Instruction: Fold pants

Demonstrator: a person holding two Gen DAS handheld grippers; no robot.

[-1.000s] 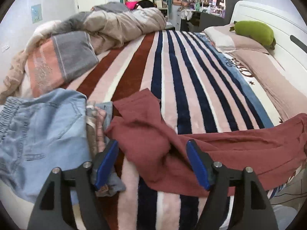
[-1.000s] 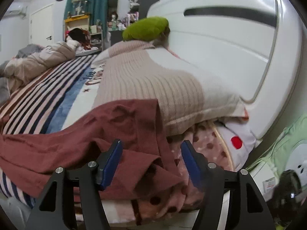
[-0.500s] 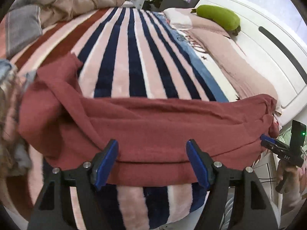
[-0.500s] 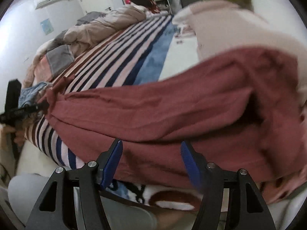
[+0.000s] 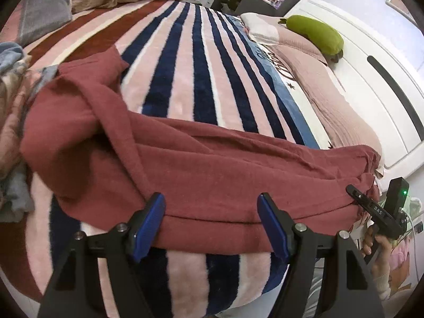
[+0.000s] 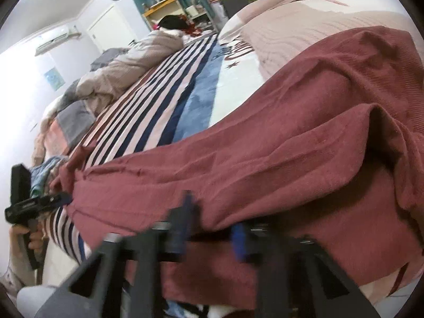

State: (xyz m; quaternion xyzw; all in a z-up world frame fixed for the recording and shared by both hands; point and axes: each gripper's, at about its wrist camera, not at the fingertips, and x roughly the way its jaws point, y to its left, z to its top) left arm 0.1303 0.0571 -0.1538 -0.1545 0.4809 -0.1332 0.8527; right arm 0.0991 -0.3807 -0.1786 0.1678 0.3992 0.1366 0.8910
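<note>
Pants [image 5: 217,169] lie stretched across the bed [image 5: 185,74], ready for folding. Left gripper [image 5: 212,225] fingers spread wide just before the hem; right gripper [image 6: 209,228] fingers blurred, grip unclear.

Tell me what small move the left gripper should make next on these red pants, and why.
Probably ease the left gripper forward and close it on the near edge of the red pants. Its jaws stand open with the hem lying between the fingertips, ungripped. The right gripper looks already narrowed onto the cloth at the other end, though blur makes that uncertain. The pants lie lengthwise along the edge of the striped blanket, so both ends need holding.
</note>
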